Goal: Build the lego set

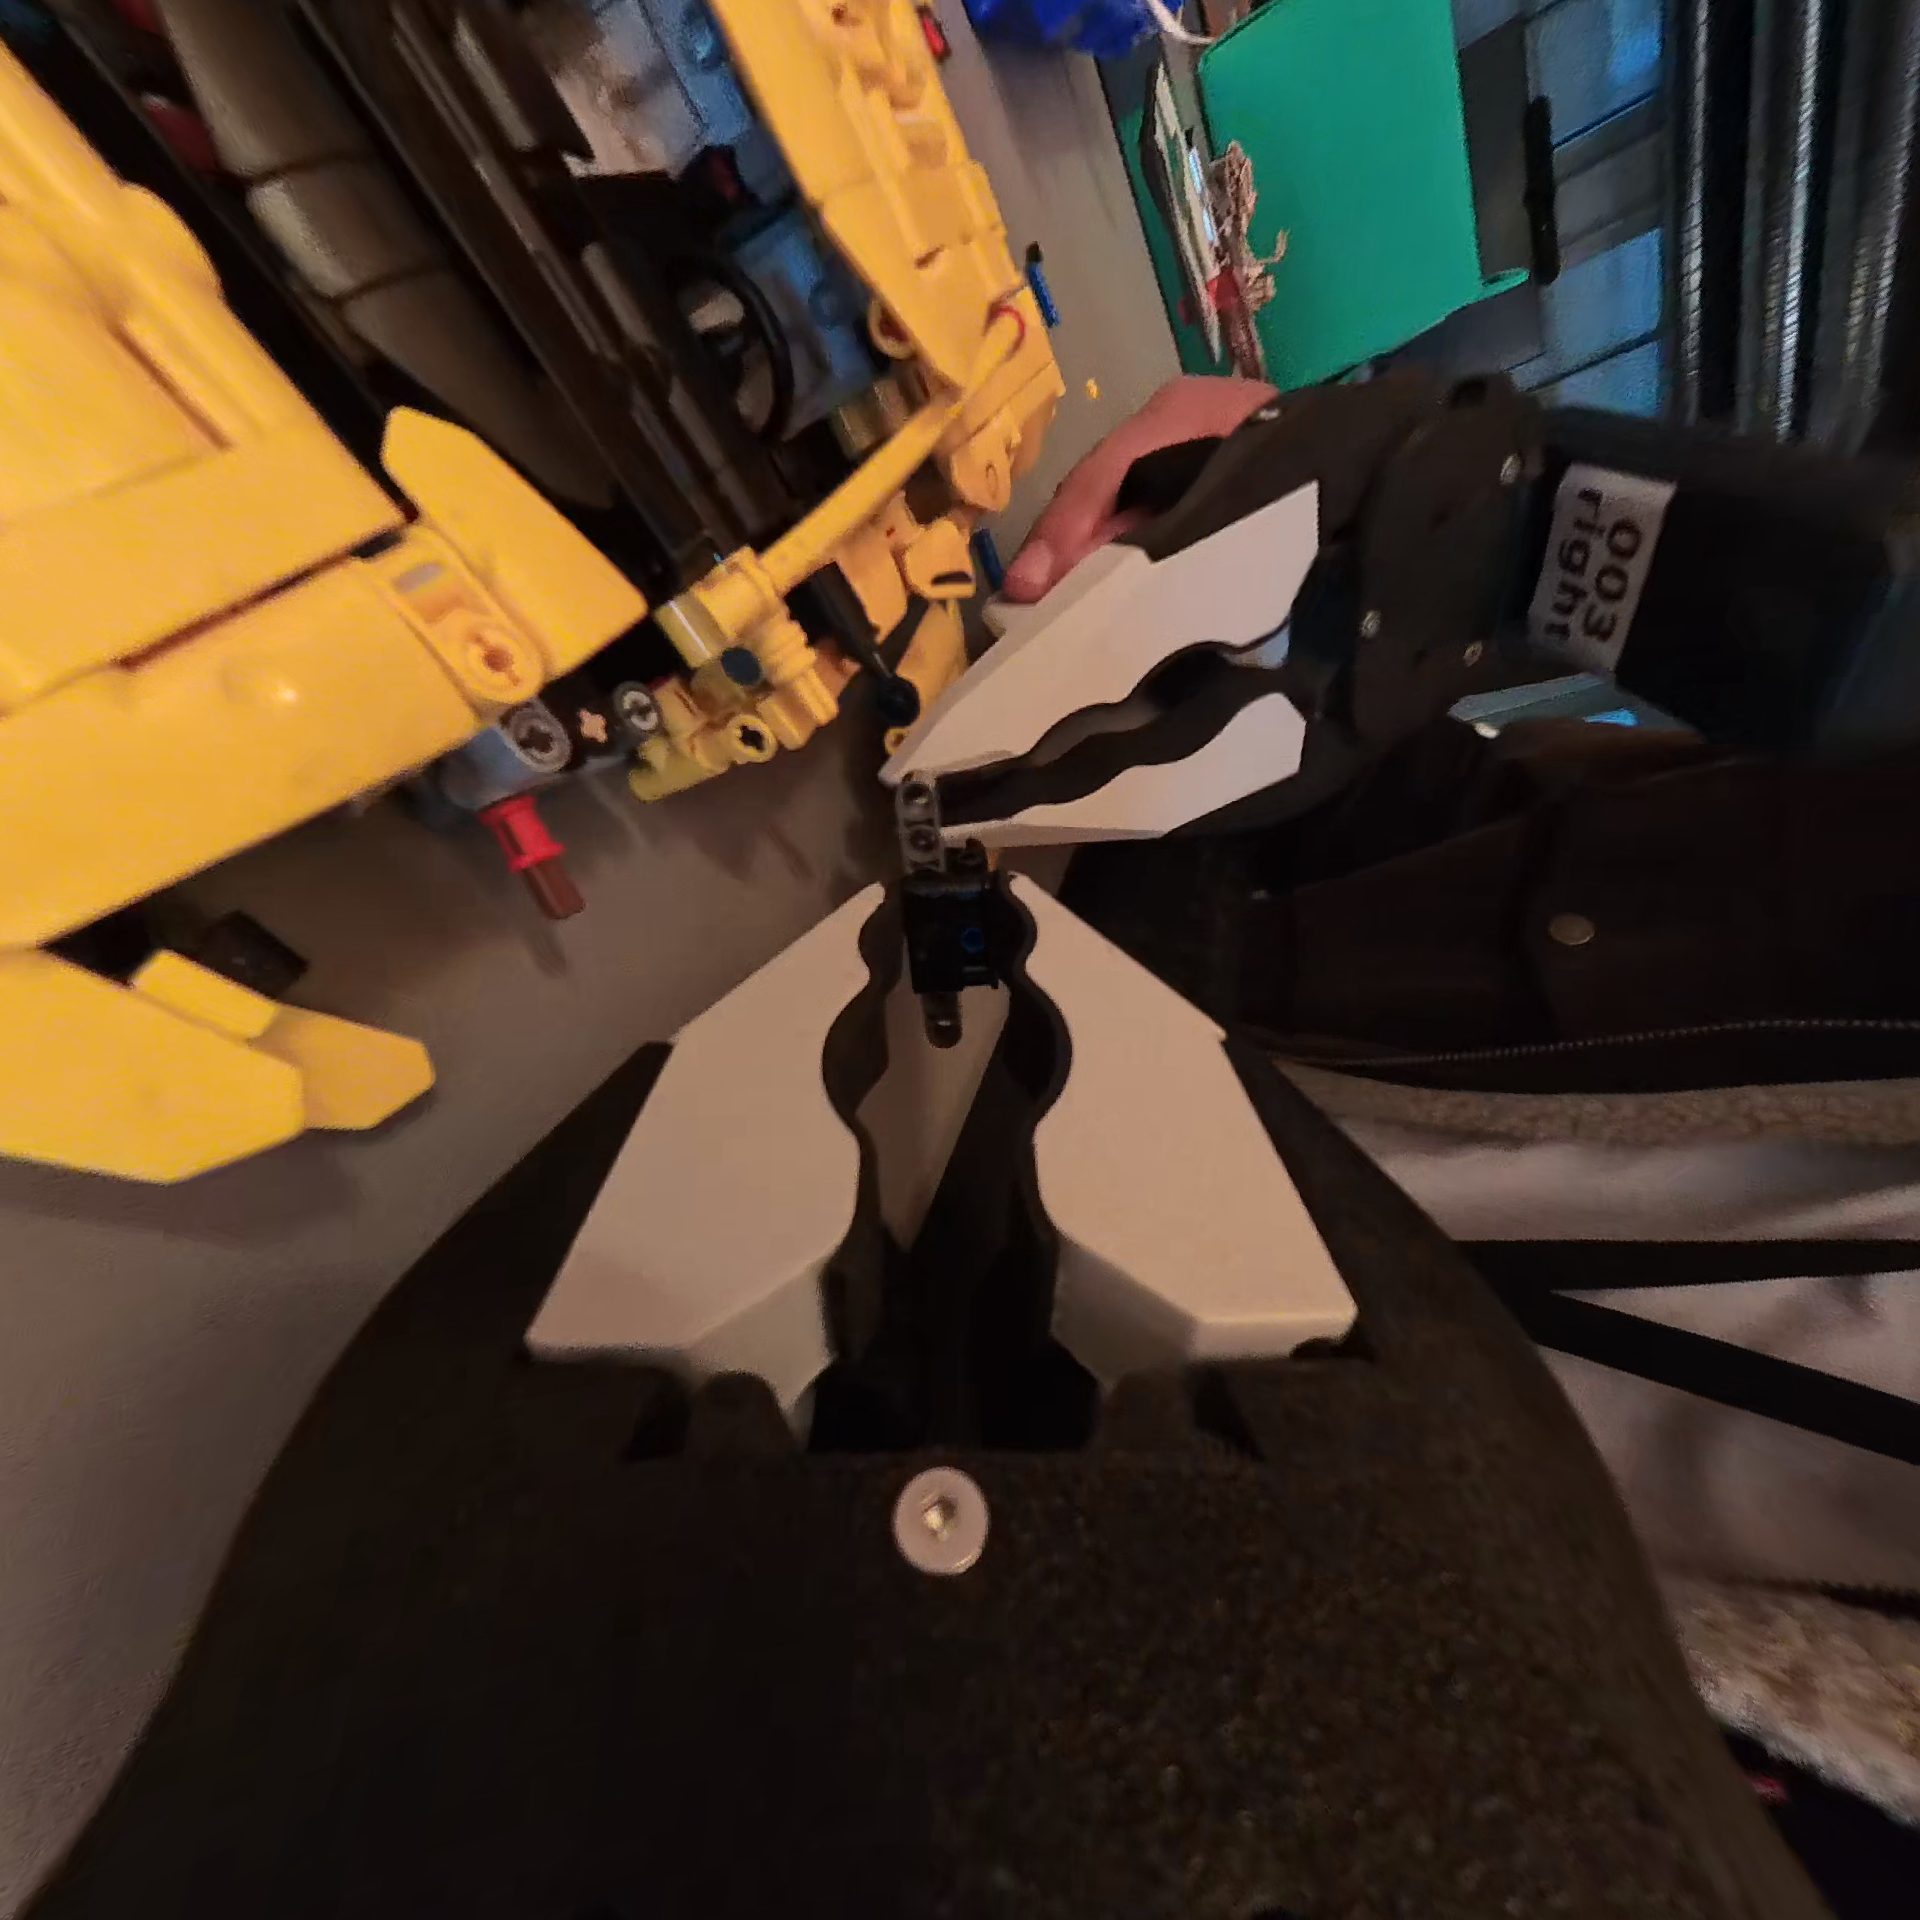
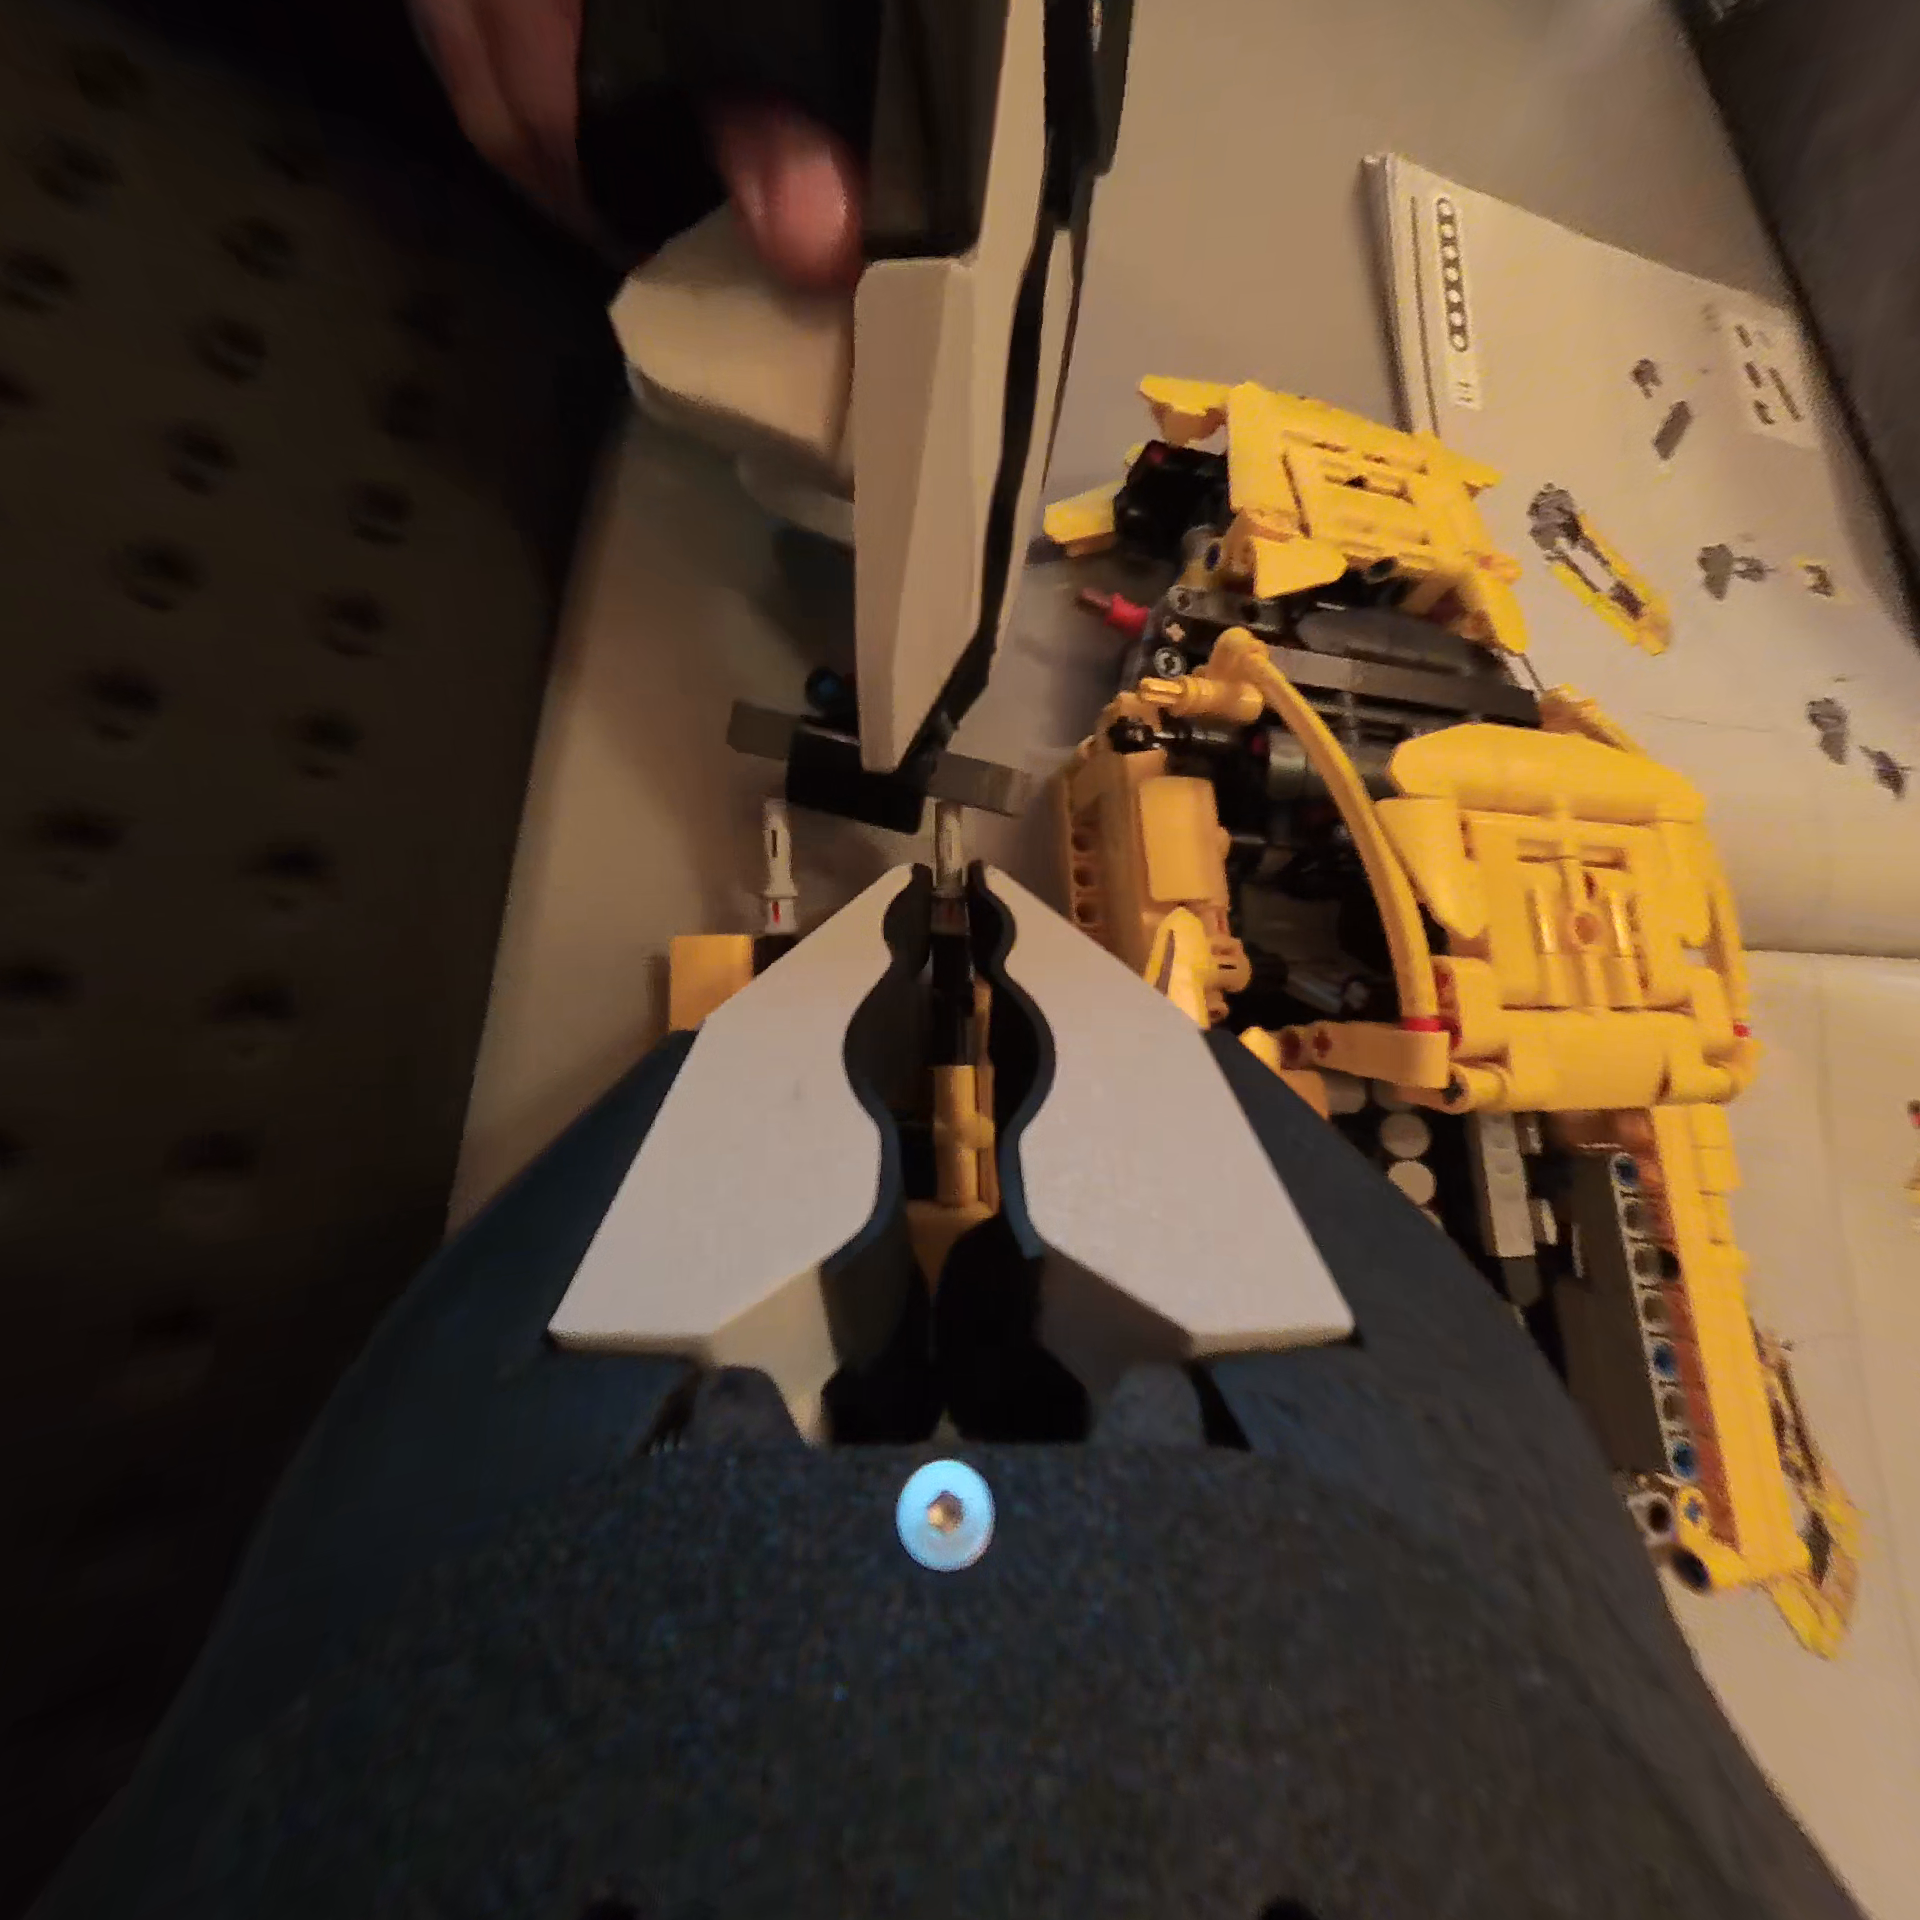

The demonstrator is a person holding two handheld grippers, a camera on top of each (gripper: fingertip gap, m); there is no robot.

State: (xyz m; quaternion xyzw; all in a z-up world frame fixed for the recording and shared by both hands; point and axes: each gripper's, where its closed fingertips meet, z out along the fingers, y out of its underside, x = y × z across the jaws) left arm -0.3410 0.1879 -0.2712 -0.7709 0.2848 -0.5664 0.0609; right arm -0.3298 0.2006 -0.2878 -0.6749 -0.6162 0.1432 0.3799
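My left gripper (image 1: 945, 899) is shut on a small black sub-assembly (image 1: 951, 940) with a blue pin in it. My right gripper (image 1: 914, 800) comes in from the right, shut on a small grey connector piece (image 1: 918, 816) whose lower end touches the top of the black sub-assembly. In the right wrist view my right gripper (image 2: 945, 878) pinches the grey piece (image 2: 948, 831) at its tips. The left gripper (image 2: 909, 774) hangs from above with the black sub-assembly (image 2: 831, 779). The large yellow lego model (image 1: 260, 582) lies on the grey table and also shows in the right wrist view (image 2: 1455, 883).
A red pin (image 1: 530, 831) lies by the model. A pale pin (image 2: 777, 862) lies on the table near my fingertips. An instruction booklet (image 2: 1662, 416) lies open beyond the model. A green board (image 1: 1351, 177) stands at the back. A person's hand (image 1: 1122, 478) holds the right gripper. The grippers are tip to tip, or close to it.
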